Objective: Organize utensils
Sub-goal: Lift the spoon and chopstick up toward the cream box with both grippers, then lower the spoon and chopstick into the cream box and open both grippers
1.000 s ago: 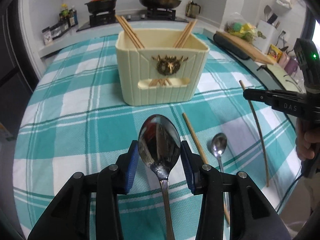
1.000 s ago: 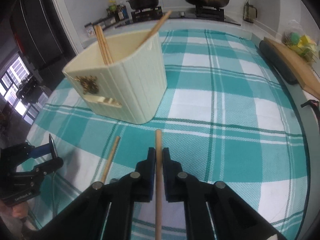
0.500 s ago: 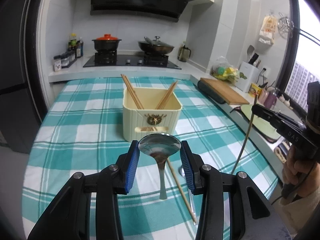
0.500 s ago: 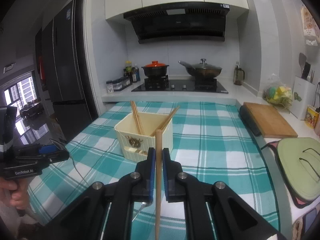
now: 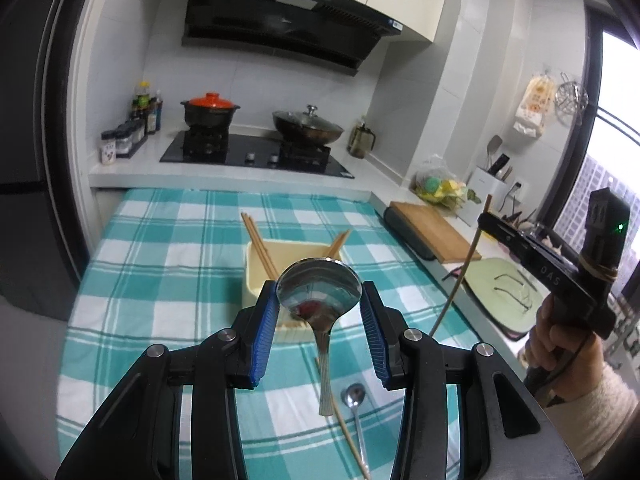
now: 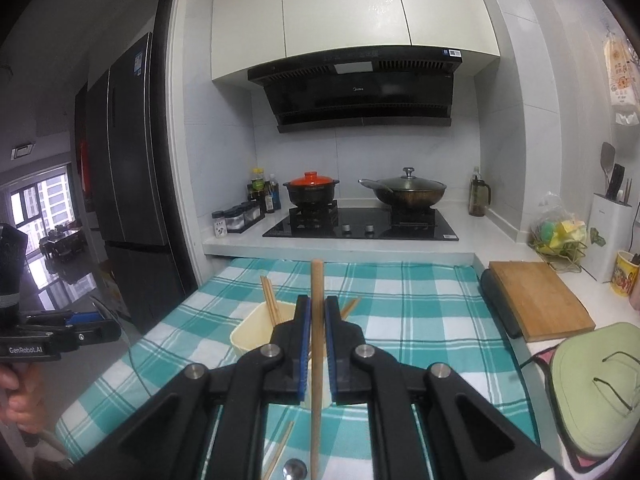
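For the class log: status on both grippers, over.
Left gripper shut on spoon, aloft. Right gripper shut on chopstick. Holder ahead, nothing between.

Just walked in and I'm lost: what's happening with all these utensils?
A person is sorting utensils into the cream holder on the checked tablecloth. The left gripper holds a large spoon by its bowl, lifted above the table. The right gripper is shut on a single chopstick, also raised. Several chopsticks already stand in the holder, while a small spoon and another chopstick lie on the cloth.
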### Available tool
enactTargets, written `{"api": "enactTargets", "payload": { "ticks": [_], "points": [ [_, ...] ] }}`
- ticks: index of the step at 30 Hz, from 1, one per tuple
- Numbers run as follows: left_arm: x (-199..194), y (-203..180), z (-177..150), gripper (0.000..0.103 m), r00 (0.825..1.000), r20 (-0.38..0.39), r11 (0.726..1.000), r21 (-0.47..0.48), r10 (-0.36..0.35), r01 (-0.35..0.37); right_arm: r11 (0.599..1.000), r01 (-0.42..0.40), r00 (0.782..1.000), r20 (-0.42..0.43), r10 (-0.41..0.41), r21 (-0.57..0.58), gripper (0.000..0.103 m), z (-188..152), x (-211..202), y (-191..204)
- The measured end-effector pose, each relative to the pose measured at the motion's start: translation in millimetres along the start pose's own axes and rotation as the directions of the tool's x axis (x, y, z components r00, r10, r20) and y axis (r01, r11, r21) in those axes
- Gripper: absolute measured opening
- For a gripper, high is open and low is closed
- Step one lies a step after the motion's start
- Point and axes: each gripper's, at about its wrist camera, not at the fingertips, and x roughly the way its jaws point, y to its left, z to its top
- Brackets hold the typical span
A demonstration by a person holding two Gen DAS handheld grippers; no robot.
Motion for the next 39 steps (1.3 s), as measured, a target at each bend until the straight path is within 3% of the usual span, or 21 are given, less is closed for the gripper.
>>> {"api": "enactTargets", "payload": {
  "ticks": [7,12,18,22,27,33,38,39],
  "points": [
    [27,7,77,0.042,0.992,0.113,0.999,0.002,0.048,-0.049,1.0,-0.021,0.997,0.072,0.022,-0.008,0.007,64,43,5],
    [79,23,99,0.042,0.987,0.125,0.995,-0.04,0.098,-0.094,1.0,-0.014,0.993,0.12,0.015,-0.013,0.007,86,90,11],
    [154,42,80,0.042,0.989,0.023,0.988,-0.059,0.144,-0.143,0.998,-0.061,0.994,0.089,0.06,0.014,0.007,66,149,12],
    [191,53,60,0.042,0.984,-0.067,0.984,-0.061,0.163,-0.167,0.996,-0.09,0.996,-0.012,0.091,0.019,0.007,39,188,13],
    [218,62,39,0.042,0.972,-0.152,0.98,-0.064,0.179,-0.191,0.989,-0.133,0.978,-0.152,0.141,0.06,0.007,11,225,8],
    [224,64,30,0.045,0.966,-0.183,0.977,-0.069,0.185,-0.2,0.984,-0.129,0.951,-0.267,0.157,0.119,0.009,-10,254,3],
    [188,59,28,0.056,0.97,-0.155,0.98,-0.043,0.185,-0.194,0.988,-0.078,0.948,-0.299,0.114,0.13,0.01,-9,249,3],
    [179,58,27,0.059,0.97,-0.152,0.981,-0.027,0.188,-0.195,0.99,-0.075,0.95,-0.294,0.108,0.123,0.016,-7,243,3]
  ]
}}
